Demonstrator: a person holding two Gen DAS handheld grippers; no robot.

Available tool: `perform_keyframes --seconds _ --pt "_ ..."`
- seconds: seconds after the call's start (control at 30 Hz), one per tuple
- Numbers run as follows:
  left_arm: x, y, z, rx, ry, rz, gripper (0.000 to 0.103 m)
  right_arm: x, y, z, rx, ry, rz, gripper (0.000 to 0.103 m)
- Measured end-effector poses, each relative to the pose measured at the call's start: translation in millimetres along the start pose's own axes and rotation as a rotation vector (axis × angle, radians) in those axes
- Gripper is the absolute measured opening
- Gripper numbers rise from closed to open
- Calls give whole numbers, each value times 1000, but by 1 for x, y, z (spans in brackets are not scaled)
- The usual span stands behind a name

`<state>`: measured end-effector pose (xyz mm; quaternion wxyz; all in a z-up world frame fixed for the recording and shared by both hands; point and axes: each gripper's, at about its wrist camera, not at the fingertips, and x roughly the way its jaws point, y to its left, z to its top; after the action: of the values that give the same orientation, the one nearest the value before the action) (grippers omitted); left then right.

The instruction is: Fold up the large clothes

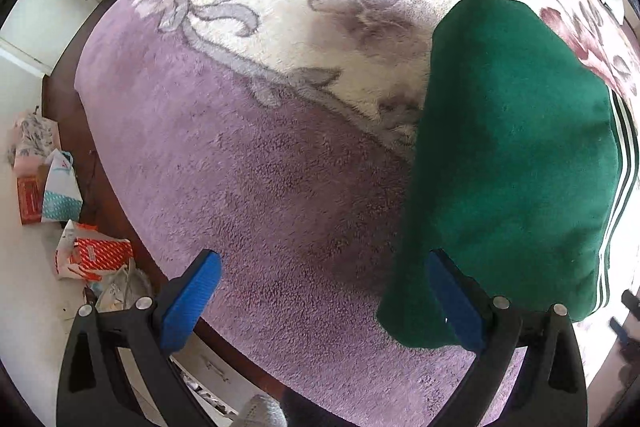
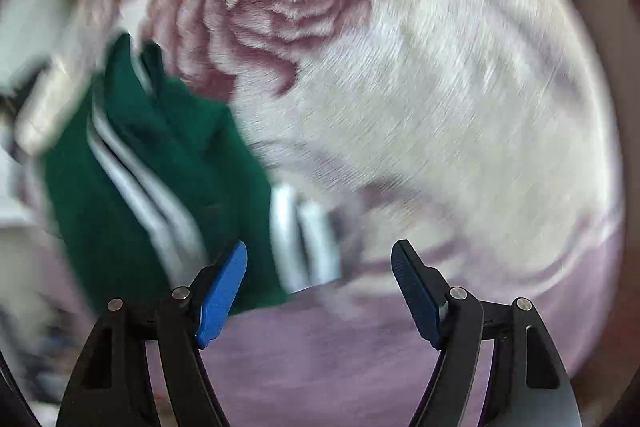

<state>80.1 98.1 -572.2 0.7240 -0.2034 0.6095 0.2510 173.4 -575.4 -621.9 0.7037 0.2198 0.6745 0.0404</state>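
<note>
Home bedroom: bed under plush floral blanket (image 1: 248, 131), white cabinet (image 1: 60, 11) alongside, shopping bags (image 1: 60, 187) and packets on the floor.

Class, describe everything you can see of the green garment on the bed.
The green garment is dark green, soft and fleecy-looking, with white stripes running along one edge. It lies folded into a compact bundle, flat on the floral plush blanket, near its purple border. Neither gripper holds it; one finger of the left gripper overlaps its near corner in view, contact unclear.
</note>
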Motion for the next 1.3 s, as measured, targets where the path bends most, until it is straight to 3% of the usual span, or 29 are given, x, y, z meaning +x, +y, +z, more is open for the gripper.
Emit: perform_keyframes --seconds 0.03,0.13,0.17,0.2,0.23,0.37,0.43,0.47,0.5,0.53,0.7,0.73,0.8,0.87,0.93,1.03,1.1,1.2,1.3 --pt "1 0 -1 -4 7 -5 103 17 -1 -4 40 68 90 77" --pt "3 -3 -4 3 14 -12 103 62 -2 -3 77 136 155 79" --pt "5 -5 -5 10 17 -8 103 78 3 -3 68 145 135 86" --pt "6 -7 -6 18 22 -5 103 94 7 1 48 146 104 101" --pt "8 -9 -8 23 26 -7 103 108 10 6 25 150 104 103" --pt "13 -14 -11 37 38 -4 103 120 24 12 -47 150 92 103" --pt "16 -15 -13 39 42 -2 103 117 23 11 -82 123 159 99" --pt "16 -16 -14 39 43 -4 103 109 17 8 -98 119 214 91" --pt "17 -17 -14 38 45 -7 103 107 11 8 -83 136 330 67" --pt "17 -17 -14 39 48 -9 103 106 3 10 -45 149 403 61" --pt "20 -20 -14 57 65 -15 103 140 -41 1 245 277 1039 57" --pt "20 -20 -13 60 67 -13 103 152 -49 -1 290 300 1072 57" --pt "19 -18 -12 63 68 -5 103 179 -75 -2 391 343 962 58" --pt "16 -17 -11 67 59 10 103 176 -75 2 375 376 946 59" --pt "12 -14 -9 64 46 19 103 155 -68 6 329 378 780 77" --pt "7 -10 -6 53 35 24 103 106 -60 17 181 293 542 77" --pt "4 -8 -4 41 25 24 103 65 -36 29 36 182 385 78" --pt "0 -8 -1 38 0 28 103 33 9 54 -90 85 353 78" --pt "-2 -12 4 40 -22 30 103 26 77 93 -230 27 385 78"
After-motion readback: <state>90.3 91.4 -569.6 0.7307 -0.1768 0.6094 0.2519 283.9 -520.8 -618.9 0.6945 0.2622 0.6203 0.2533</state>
